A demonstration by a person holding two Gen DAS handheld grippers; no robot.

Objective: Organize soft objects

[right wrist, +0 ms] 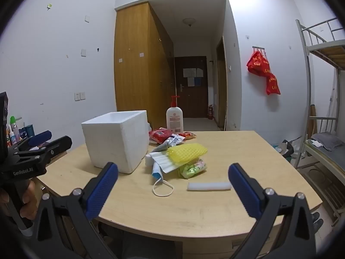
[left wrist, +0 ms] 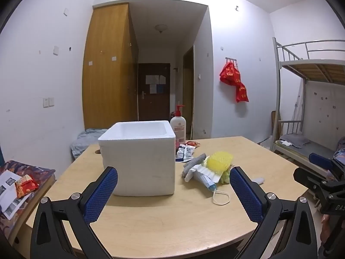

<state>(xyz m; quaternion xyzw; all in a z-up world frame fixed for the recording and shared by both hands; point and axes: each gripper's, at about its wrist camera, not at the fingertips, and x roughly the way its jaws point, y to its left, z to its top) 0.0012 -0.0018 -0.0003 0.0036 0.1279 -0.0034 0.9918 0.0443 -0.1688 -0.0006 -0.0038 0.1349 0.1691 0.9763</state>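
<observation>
Yellow foam net atop crumpled pile beside white box

Both wrist views are evenly, rather dimly lit from overhead, with a cool violet cast on the walls. The ceiling is blown out to white glare near the top. A soft shadow lies along the white foam box toward the table's near edge. Fisheye bending curves everything, with black vignetting in the corners; focus is slightly soft throughout.
</observation>
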